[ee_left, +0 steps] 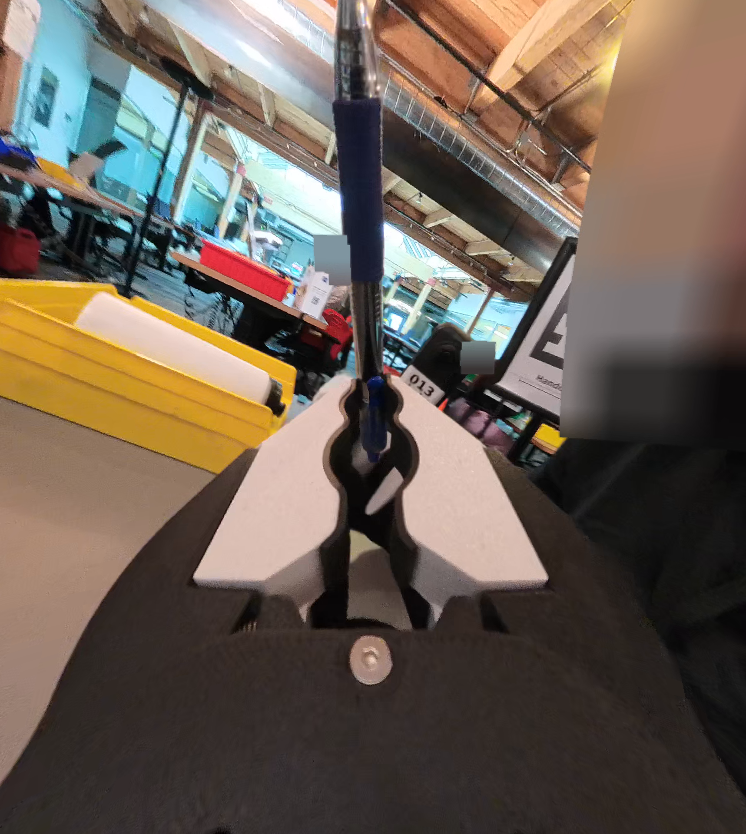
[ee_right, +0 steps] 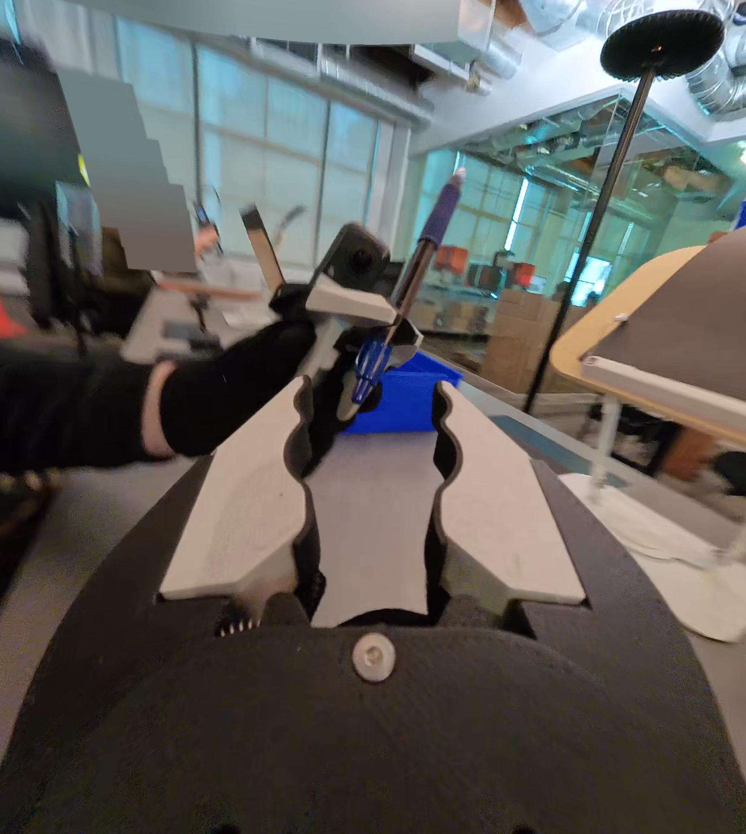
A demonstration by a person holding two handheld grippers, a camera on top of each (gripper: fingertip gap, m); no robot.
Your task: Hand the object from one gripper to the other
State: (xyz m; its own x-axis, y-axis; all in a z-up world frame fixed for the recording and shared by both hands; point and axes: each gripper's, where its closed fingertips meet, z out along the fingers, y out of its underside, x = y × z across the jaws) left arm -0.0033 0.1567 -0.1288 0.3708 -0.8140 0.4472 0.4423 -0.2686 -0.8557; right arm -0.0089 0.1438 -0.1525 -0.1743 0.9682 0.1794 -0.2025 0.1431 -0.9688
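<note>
A pen (ee_left: 359, 189) with a dark blue grip, clear barrel and blue clip stands up out of my left gripper (ee_left: 372, 397), which is shut on its clip end. In the right wrist view the left gripper (ee_right: 400, 327) is held by a black-gloved hand (ee_right: 226, 383) and carries the pen (ee_right: 411, 280) tilted up to the right. My right gripper (ee_right: 371, 392) is open and empty, just below and in front of the pen's blue clip end. The two grippers are apart.
A yellow bin (ee_left: 113, 361) with a white roll (ee_left: 177, 343) sits on the grey table at left. A blue bin (ee_right: 407, 401) lies behind the held pen. A white stand (ee_right: 678, 555) and a black pole (ee_right: 587, 252) are at right.
</note>
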